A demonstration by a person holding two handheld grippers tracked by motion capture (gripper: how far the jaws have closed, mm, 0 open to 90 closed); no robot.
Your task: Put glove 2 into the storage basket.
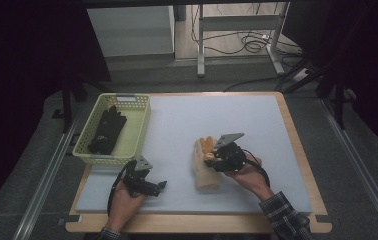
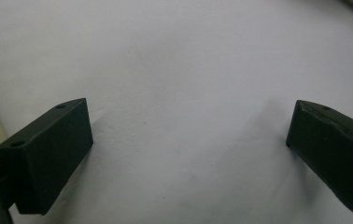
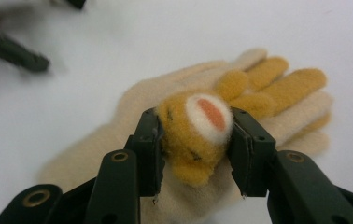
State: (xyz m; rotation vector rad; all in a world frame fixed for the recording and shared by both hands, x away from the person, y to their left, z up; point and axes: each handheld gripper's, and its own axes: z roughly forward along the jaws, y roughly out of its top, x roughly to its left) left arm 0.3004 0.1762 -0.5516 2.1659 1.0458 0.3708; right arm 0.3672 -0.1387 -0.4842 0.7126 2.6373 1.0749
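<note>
Glove (image 3: 202, 126) — flat on mat, pinched by right tongs (image 3: 195, 149) | left tongs (image 2: 188, 154) — wide apart, unladen

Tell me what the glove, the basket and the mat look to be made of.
Glove: soft fleece or felted knit, judging by its fuzzy cream nap, with orange plush trim.
Basket: probably moulded plastic, pale yellow-green, with slotted walls.
Mat: matte white sheet, maybe foam or felt; faintly pebbled up close.

I note the basket (image 1: 133, 127) at the mat's (image 1: 187, 125) back left, gloves (image 1: 107, 130) inside. A glove (image 1: 206, 165) lies right of centre, right gripper (image 1: 212, 159) upon it; left gripper (image 1: 161, 186) front left.
</note>
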